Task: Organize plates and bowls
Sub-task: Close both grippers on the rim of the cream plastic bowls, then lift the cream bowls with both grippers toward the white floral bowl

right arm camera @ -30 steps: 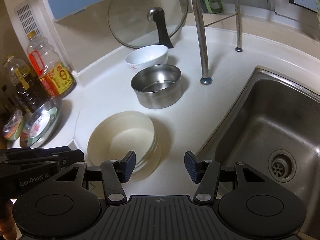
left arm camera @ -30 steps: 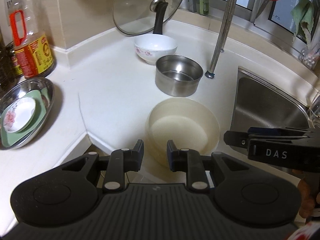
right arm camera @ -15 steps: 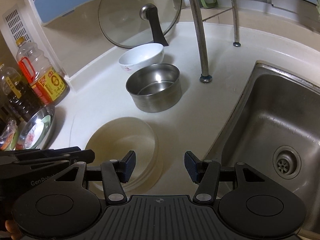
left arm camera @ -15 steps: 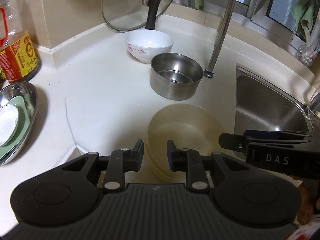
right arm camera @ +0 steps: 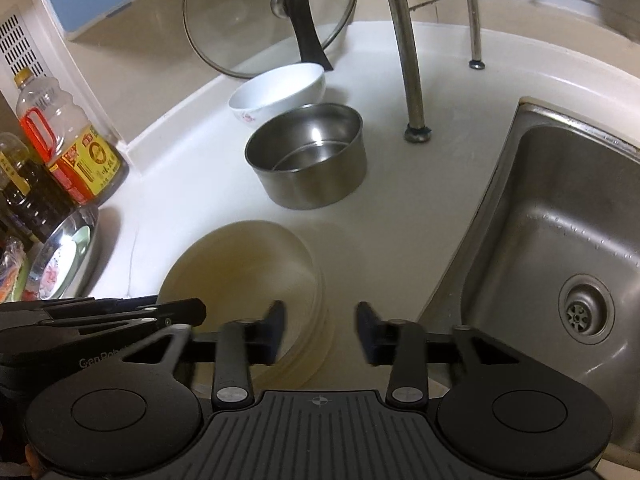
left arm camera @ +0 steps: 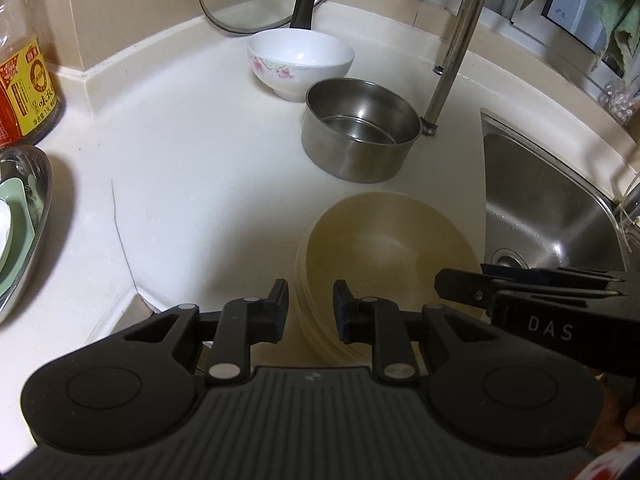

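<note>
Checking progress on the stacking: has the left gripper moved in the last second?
Yes. The left gripper has moved forward; its fingers now straddle the cream bowl's near rim, closer to the steel pot.

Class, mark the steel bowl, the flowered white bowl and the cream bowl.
steel bowl (left arm camera: 360, 160), left wrist view, outer wall.
flowered white bowl (left arm camera: 300, 50), left wrist view, inside.
cream bowl (right arm camera: 240, 264), right wrist view, inside.

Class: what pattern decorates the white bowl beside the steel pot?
Pink flowers on the white bowl; left wrist view shows it best.
</note>
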